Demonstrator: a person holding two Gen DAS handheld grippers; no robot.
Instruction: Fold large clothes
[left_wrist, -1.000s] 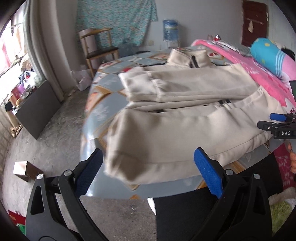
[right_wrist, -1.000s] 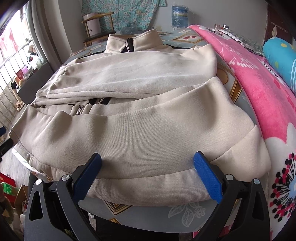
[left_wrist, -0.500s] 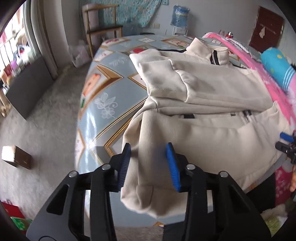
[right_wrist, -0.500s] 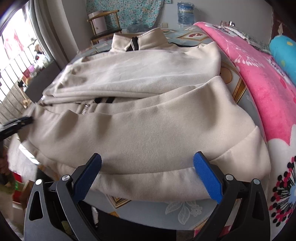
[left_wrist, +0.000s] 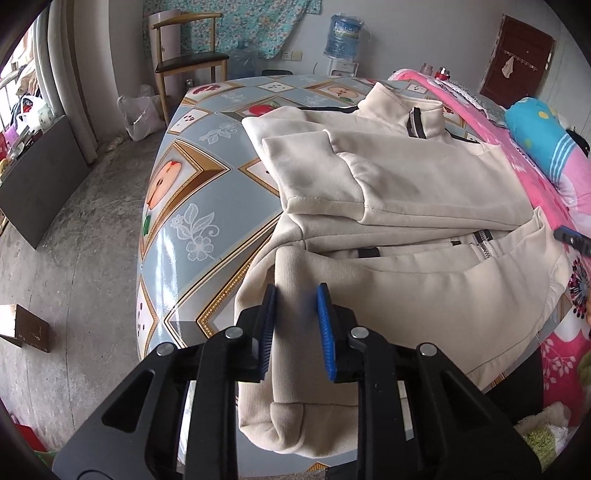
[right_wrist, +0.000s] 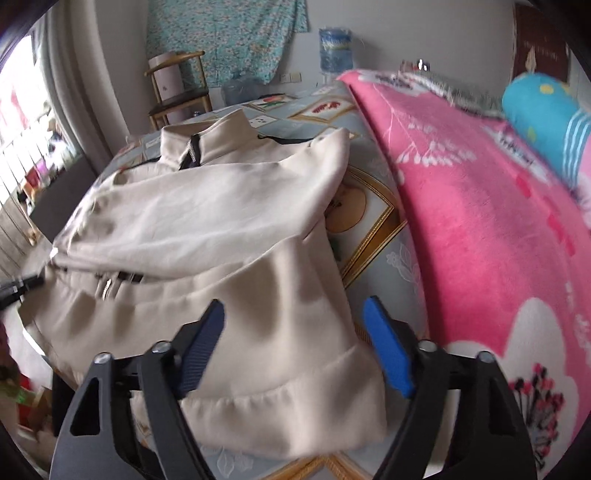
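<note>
Left tongs (left_wrist: 295, 325): pointing steeply down over the near left corner of the surface (left_wrist: 192, 206), jaws narrow and closing. Their blue pads (left_wrist: 269, 325) are pressing on a raised ridge of the jacket's (left_wrist: 424, 184) ribbed hem, which is standing up between them; the hem's end is drooping over the near edge of the surface below the tongs.

Right tongs (right_wrist: 295, 339): tilting down over the near edge at the jacket's (right_wrist: 207, 221) other hem corner, jaws fairly wide and closing. That corner is lying between the pads (right_wrist: 388, 350); the left pad is sitting over the cloth, the right pad is just clear of the cloth's edge, and no pinch is showing. This view is blurring.

Jacket: cream, zip-fronted, lying flat across the patterned surface, collar toward the far edge, hem along the near edge, one sleeve (left_wrist: 314, 170) folded across the chest.

Pink blanket (right_wrist: 480, 221): covering the right side of the surface, just beside the jacket. Blue pillow (left_wrist: 539, 136): resting on the blanket by the far right corner.

Wooden chair (left_wrist: 188, 62) and water bottle (left_wrist: 341, 37): standing beyond the far edge, against the wall.
</note>
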